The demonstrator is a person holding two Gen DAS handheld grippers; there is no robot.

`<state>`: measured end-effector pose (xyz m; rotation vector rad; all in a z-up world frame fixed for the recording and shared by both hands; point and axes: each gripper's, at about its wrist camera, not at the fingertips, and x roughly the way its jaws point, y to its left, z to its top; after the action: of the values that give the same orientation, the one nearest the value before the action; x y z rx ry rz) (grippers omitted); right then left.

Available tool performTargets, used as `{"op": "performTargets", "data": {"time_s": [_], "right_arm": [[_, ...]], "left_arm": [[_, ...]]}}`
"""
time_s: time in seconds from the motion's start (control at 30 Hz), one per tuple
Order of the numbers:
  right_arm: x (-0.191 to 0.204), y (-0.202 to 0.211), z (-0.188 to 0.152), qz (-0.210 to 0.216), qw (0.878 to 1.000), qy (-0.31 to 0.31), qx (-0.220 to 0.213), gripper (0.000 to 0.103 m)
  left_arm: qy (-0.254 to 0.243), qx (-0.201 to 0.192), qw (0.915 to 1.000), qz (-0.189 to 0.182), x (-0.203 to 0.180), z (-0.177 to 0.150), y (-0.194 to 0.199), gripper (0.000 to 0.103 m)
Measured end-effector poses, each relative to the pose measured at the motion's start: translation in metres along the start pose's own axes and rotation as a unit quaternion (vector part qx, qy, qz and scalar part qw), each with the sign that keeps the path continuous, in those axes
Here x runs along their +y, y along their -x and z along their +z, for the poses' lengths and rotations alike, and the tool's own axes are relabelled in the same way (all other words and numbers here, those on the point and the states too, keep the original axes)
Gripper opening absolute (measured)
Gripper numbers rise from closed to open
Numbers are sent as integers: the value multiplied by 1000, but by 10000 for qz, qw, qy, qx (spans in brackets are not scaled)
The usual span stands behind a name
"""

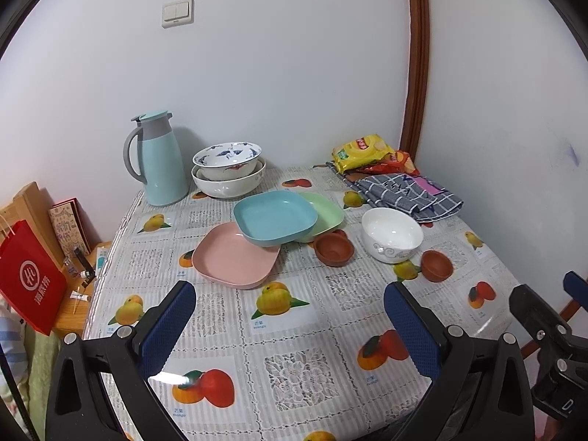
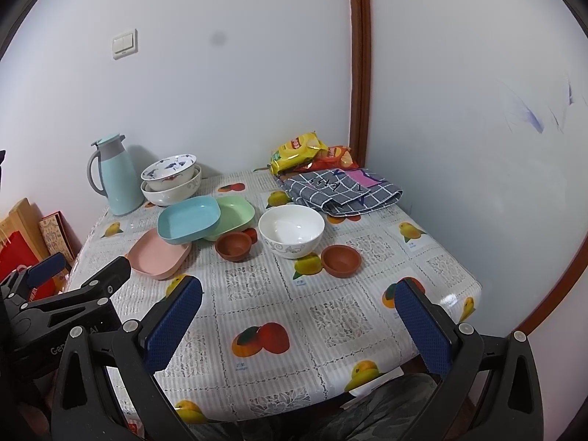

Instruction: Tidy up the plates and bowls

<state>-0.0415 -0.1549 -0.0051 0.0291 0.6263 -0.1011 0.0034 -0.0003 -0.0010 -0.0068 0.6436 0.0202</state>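
Walls (image 1: pixel 294 73) of pale grey-white meet at a corner with a brown wooden trim (image 1: pixel 417 73), and a table (image 2: pixel 275 312) under a fruit-print plastic cloth stands against them. Only the left wrist view shows the low wooden stand (image 1: pixel 73 316) beside the table clearly, with a red paper bag (image 1: pixel 29 279) and small bottles on it; only the right wrist view shows camouflage-patterned cloth (image 2: pixel 367 419) below the table's near edge.

Left gripper (image 1: pixel 290 327) and right gripper (image 2: pixel 299 319) both hover over the near part of the cloth, jaws wide apart, nothing between them.

At the back stand a light blue thermos jug (image 1: pixel 161 161), a folded checked cloth (image 1: pixel 404 191) and snack packets (image 1: pixel 362 150). Beside the jug a blue-patterned bowl (image 1: pixel 228 158) sits nested in a larger white bowl (image 1: pixel 228 183). Mid-table, a blue square plate (image 1: pixel 273 217) lies tilted across a pink plate (image 1: pixel 235 257) and a green plate (image 1: pixel 327 213). An empty white bowl (image 1: pixel 391 233) stands to their right, between two small, empty brown clay bowls: one (image 1: pixel 333 250) near the green plate, the other (image 1: pixel 436 265) nearer the table's edge.
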Motion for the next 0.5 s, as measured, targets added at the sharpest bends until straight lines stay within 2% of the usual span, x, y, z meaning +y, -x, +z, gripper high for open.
{"op": "performTargets", "data": {"time_s": [0.27,0.5], "right_arm": [[0,-23,5,62,9998,-64,173,103],[3,-42,13,-75,9995,-21,310,103]], "left_arm": [[-101,118,9998,94,-1,7,-19,103],[151,341,9991,-180,7,15,-36,103]]}}
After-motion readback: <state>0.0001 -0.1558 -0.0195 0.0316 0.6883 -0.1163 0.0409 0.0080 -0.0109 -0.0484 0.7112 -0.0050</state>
